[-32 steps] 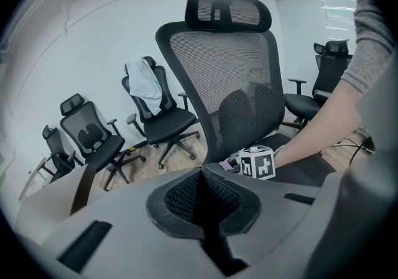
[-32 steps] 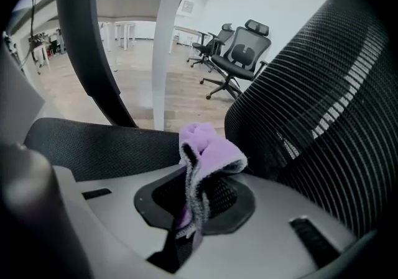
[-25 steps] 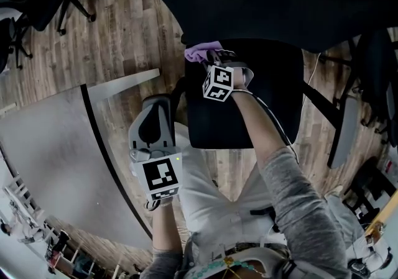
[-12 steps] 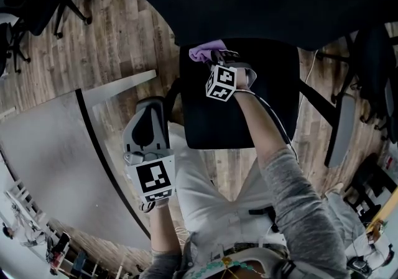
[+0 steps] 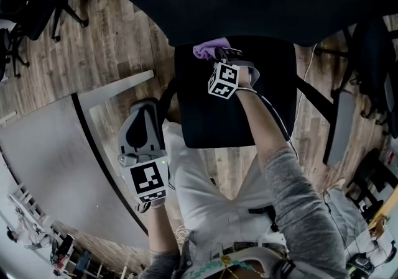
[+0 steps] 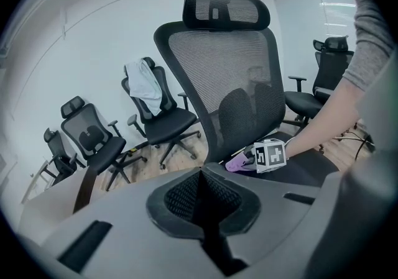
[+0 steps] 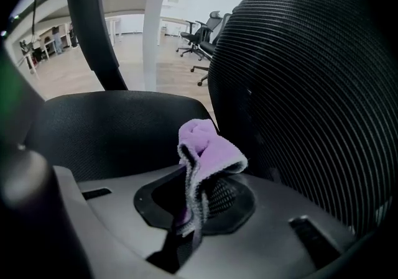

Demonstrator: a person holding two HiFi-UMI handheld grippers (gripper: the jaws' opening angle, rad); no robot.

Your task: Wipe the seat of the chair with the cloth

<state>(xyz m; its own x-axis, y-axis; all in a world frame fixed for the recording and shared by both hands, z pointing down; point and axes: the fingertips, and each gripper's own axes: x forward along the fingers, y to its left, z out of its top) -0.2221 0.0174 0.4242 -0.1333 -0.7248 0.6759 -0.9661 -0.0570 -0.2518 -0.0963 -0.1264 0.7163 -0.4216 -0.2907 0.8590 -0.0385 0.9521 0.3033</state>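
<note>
We look down on a brown wood-plank floor (image 5: 118, 41), with a pale grey table with a dark edge band (image 5: 50, 147) filling the head view from 7 to 9 o'clock. At 12 o'clock stands the black office chair with a mesh backrest (image 6: 230, 79). Its padded black seat (image 5: 211, 119) lies just ahead of our body, and the backrest rises along the seat's far edge. In the left gripper view, a second black office chair with a white garment draped over its back (image 6: 149, 94) stands at 10 o'clock, well apart from ours.

Our left gripper (image 5: 149, 110) hangs at 8 o'clock of the seat, just beside the seat's left edge and above the table's corner. Its jaws are pressed together with nothing between them.

Our right gripper (image 5: 222, 55) reaches over the seat toward 12 o'clock, and its jaws are clamped on the small purple microfibre cloth with a grey stitched edge (image 7: 208, 150). The cloth bunches upward out of the jaws. It sits at 11 o'clock of the seat, near the foot of the backrest. We cannot tell whether it touches the seat padding.
</note>
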